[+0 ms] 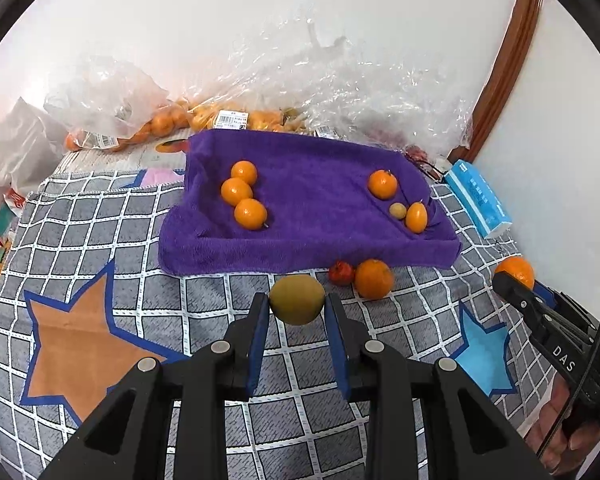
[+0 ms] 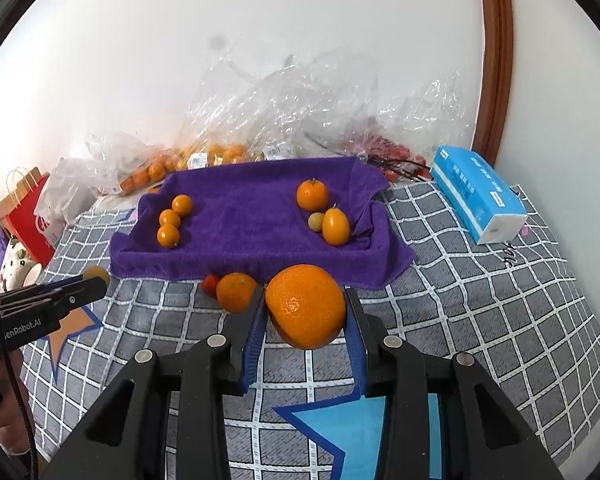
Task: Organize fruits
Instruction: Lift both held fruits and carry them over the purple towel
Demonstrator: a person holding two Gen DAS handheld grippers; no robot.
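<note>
Left gripper (image 1: pixel 297 312) clenched on a yellow-green fruit (image 1: pixel 297 299), perhaps a kiwi, right gripper (image 2: pixel 305 316) on a large orange (image 2: pixel 305 306), both above the checked cloth (image 1: pixel 220 320); six fruits sorted on purple towel (image 1: pixel 312 208); orange (image 1: pixel 373 279) and red fruit (image 1: pixel 341 273) left.

black hand-held gripper (image 1: pixel 296 312), blue pads (image 1: pixel 258 344), silver screws

Six round orange citrus fruits (image 1: pixel 236 191) in the open, one oval orange kumquat (image 1: pixel 416 218), one small yellow-green round fruit (image 1: pixel 397 210), one larger olive-green fruit (image 1: pixel 297 299), one small red fruit (image 1: pixel 341 273), frame centre. One purple towel (image 1: pixel 308 216).
</note>
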